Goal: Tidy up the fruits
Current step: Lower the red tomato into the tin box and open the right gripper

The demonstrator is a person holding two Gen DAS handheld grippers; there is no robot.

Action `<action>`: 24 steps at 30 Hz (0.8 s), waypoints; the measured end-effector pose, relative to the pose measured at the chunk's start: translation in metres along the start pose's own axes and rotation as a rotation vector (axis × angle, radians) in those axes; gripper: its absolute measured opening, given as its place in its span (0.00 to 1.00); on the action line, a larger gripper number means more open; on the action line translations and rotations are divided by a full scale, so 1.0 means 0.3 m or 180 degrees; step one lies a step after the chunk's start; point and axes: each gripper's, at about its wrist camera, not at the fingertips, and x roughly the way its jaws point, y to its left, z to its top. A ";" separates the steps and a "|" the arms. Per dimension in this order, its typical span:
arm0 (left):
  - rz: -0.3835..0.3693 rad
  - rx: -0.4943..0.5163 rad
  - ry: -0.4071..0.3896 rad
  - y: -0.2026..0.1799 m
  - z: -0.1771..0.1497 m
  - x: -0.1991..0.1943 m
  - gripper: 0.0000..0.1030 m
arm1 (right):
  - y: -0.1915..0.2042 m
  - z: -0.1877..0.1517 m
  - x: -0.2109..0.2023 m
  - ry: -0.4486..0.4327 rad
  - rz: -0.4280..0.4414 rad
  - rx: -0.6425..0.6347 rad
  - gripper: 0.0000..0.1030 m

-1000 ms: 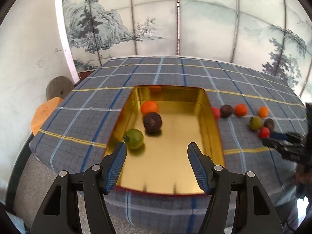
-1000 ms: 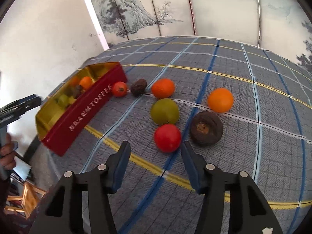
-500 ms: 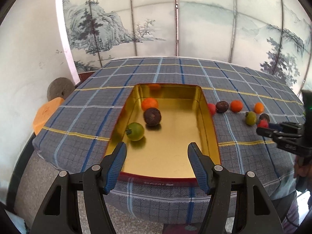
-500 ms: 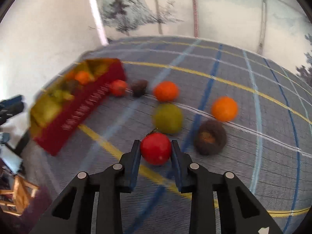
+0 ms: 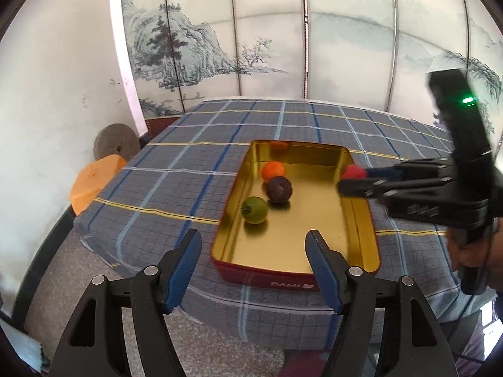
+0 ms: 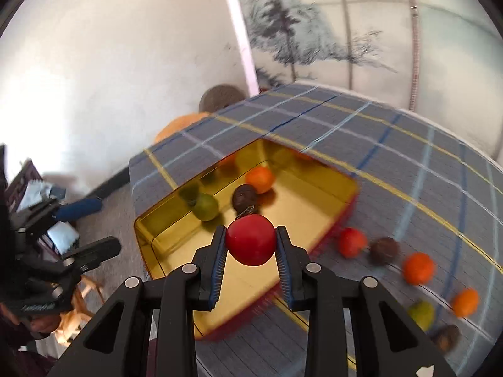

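Note:
My right gripper is shut on a red fruit and holds it in the air over the gold tin. In the left wrist view the right gripper with the red fruit hangs over the right rim of the tin. The tin holds an orange fruit, a dark brown fruit and a green fruit. My left gripper is open and empty, held back in front of the tin's near end.
Several loose fruits lie on the checked tablecloth right of the tin: a red one, a brown one, an orange one and others. An orange stool and a grey stone disc stand by the wall.
My right gripper closed on the red fruit, lifted it off the cloth and carried it left over the tin. My left gripper pulled back from the tin and stayed open.

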 end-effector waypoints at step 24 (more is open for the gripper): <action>0.0213 0.0089 0.0001 0.049 -0.039 -0.007 0.73 | 0.091 0.052 0.283 0.0441 -0.0123 0.0023 0.30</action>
